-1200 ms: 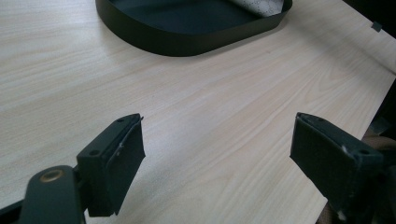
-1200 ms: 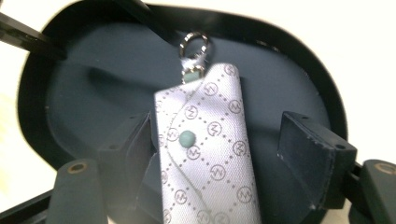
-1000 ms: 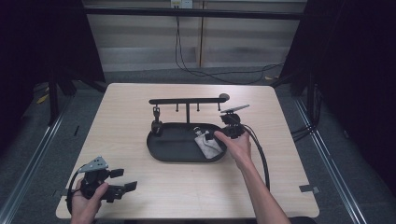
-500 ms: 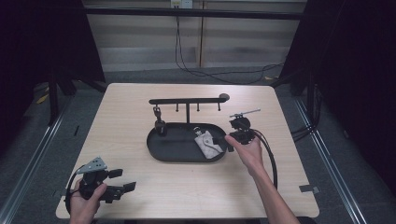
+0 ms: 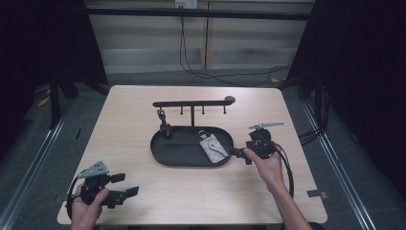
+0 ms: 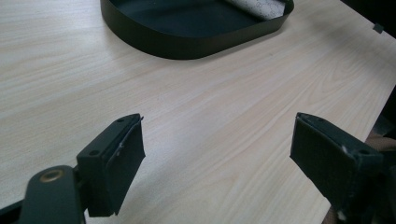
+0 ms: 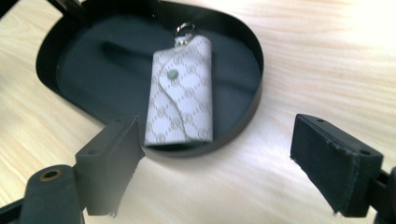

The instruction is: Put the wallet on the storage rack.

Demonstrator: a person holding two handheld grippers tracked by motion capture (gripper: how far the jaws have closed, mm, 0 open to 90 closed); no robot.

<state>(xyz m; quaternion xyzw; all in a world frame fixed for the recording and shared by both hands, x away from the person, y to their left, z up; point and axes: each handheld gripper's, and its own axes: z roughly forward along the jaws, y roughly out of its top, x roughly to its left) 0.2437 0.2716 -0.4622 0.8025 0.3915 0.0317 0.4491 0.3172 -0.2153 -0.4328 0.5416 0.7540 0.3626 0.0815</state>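
On the wooden table [image 5: 143, 120], the key pouch [image 7: 182, 91] lies lengthwise in the tray [image 5: 167, 155], ring end away from the right gripper [image 7: 215, 168]; jaws released.

Light wood-grain rectangular tabletop [image 5: 143, 115] with rounded corners, evenly lit. Grey floor [image 5: 67, 143] around it; metal rails [image 5: 36, 153] run along both sides. Pale panelled back wall [image 5: 143, 43] with hanging black cables [image 5: 184, 52]. Dark curtains [image 5: 364, 72] flank both sides.

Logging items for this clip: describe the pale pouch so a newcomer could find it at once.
Mid-table sits a black oval tray under a black hook rack. At the tray's right end, nearest the right gripper, lies the key pouch: pale, monogram-patterned, with a snap flap and metal ring, the one light thing there.
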